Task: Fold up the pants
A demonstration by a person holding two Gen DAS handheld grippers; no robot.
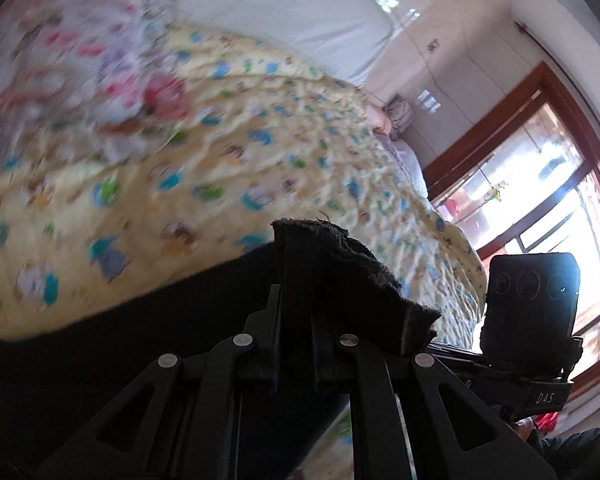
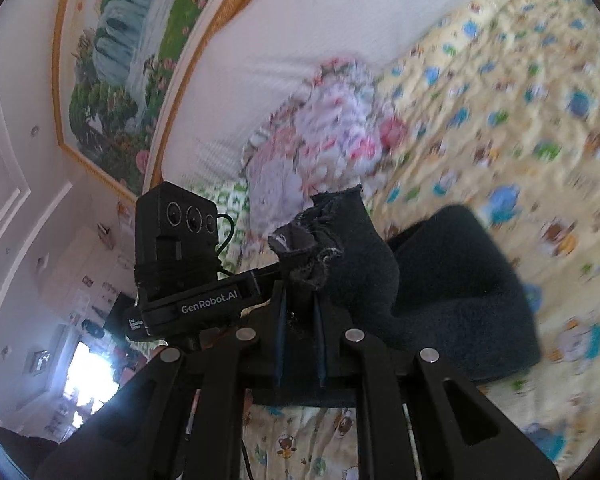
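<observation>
Behind pants (image 2: pixel 452 280) (gripper-clamped): floral bundle (image 2: pixel 332 132).

In the left wrist view, the left gripper (image 1: pixel 296 320) sits at the bottom centre, closed on an edge of the pants (image 1: pixel 140 340), which run from there to the lower left over the quilt (image 1: pixel 260 152). A bundle of cloth (image 1: pixel 100 60) lies on the quilt at upper left; a window (image 1: pixel 540 200) fills the right edge. In the right wrist view, the right gripper (image 2: pixel 300 320) at bottom centre pinches the pants (image 2: pixel 460 280), which lie to its right on the quilt (image 2: pixel 500 100); the bundle (image 2: pixel 320 128) lies above, a framed picture (image 2: pixel 132 52) at upper left.
</observation>
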